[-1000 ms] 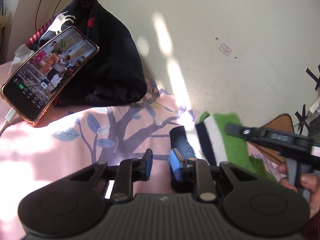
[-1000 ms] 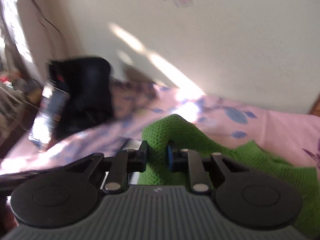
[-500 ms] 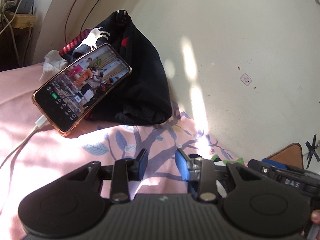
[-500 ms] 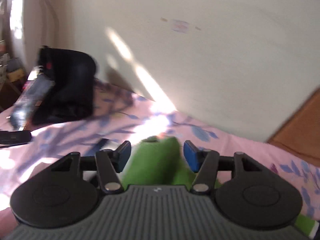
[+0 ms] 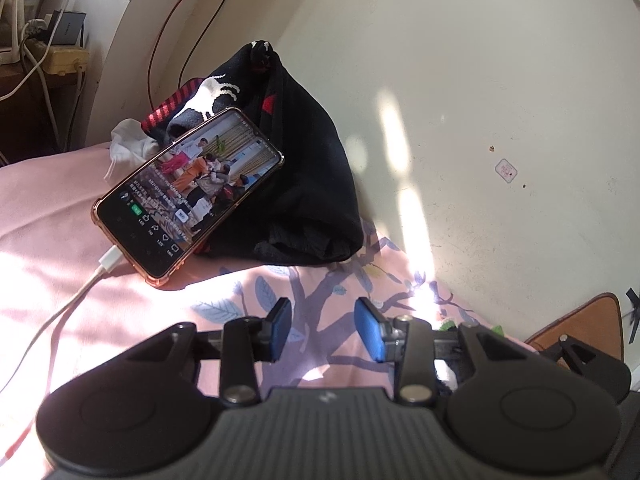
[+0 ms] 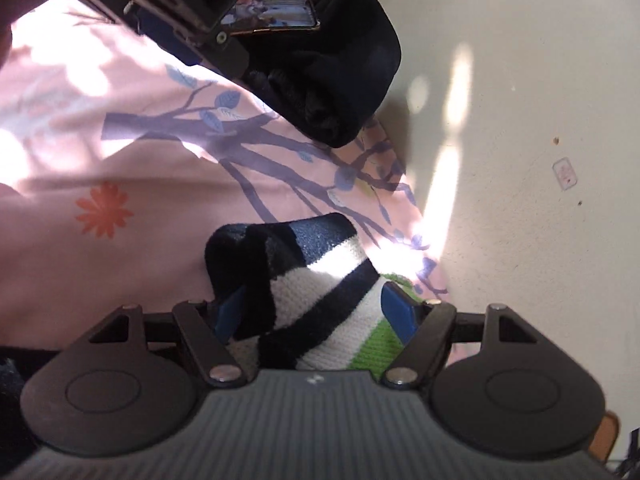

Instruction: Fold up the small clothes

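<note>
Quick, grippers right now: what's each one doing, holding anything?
Left gripper: open, nothing between its pads, jaws have just been opening.
Right gripper: open, jaws just opening, striped garment lying between them, not clamped.

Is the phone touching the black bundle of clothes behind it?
Touching. The left wrist view shows the phone propped at a slant, its upper edge leaning against the black bundle with no gap between them.

Left gripper [image 5: 323,328] with ribbed dark grey body, small pale logo, two round black side discs, black finger arms fastened by silver screws, blue pads [image 5: 370,334], right gripper [image 6: 314,316] of the same build and colours.
</note>
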### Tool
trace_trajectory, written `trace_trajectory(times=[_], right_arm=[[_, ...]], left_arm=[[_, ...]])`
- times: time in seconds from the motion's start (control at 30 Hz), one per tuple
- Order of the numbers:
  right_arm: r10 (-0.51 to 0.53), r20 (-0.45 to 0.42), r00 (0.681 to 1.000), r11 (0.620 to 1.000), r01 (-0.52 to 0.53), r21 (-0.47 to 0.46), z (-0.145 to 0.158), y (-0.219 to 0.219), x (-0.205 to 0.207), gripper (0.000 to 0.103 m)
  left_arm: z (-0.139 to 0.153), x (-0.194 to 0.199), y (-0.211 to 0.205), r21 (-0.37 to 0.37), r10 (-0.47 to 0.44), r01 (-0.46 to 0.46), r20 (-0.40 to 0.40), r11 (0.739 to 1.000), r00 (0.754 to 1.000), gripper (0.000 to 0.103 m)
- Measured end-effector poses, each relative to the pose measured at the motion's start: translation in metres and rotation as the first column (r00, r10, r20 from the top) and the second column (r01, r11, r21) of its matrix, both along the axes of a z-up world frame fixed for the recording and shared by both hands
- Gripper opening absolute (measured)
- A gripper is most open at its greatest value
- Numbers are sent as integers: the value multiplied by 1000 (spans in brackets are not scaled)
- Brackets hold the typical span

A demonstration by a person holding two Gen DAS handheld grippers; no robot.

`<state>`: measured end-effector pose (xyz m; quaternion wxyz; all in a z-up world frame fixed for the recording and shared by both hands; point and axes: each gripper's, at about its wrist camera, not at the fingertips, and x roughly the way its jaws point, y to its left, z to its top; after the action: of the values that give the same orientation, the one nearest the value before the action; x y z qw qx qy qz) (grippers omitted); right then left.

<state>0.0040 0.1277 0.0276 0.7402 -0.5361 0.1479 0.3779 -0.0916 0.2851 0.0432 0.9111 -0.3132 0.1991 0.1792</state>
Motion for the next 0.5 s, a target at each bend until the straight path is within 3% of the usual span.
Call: trace_trajectory(times=[0.1,0.13,0.17,0.2,0.27,0.3,0.37,0.4,0.43,0.47,0.5], right_arm=[[33,71,997,999,-35,32,-11,6,1,72],[34,62,997,998,-37,49,-12,8,3,61],[12,36,999,997,-15,78,-9,9,6,25],[-13,-14,1000,990,15,139,-3,9,11,10],[-29,-200,979,938,95,332,27,-3,25,11],[-26,-349,937,870,194,453,47,-16,38,11],[66,-597,799,665,411,624,74,-55,68,11],[131,-691,710,528,540,655,78,-81,86,11],[163,-747,644,427,636,642,75,-103,100,15],[151,-779,609,376,693,615,70,-118,111,26],[72,-794,604,373,722,583,65,-127,119,37]], left_arm=[[-1,-2,4,-8,27,-27,-1,1000,1000,37],[-1,-3,6,-13,42,-42,-1,999,999,37],[-2,-4,9,-20,57,-57,-1,998,998,37],[-2,-5,11,-27,68,-68,-2,997,998,37],[-3,-6,14,-43,76,-76,-1,996,997,37],[-4,-6,15,-48,75,-75,-2,996,997,37],[-5,-4,14,-51,63,-64,-7,997,998,37],[-5,-3,13,-50,57,-57,-9,997,998,37],[-5,-3,12,-47,52,-53,-11,997,999,38],[-5,-2,11,-45,50,-50,-13,998,999,40],[-5,-1,10,-43,46,-47,-14,998,999,41]])
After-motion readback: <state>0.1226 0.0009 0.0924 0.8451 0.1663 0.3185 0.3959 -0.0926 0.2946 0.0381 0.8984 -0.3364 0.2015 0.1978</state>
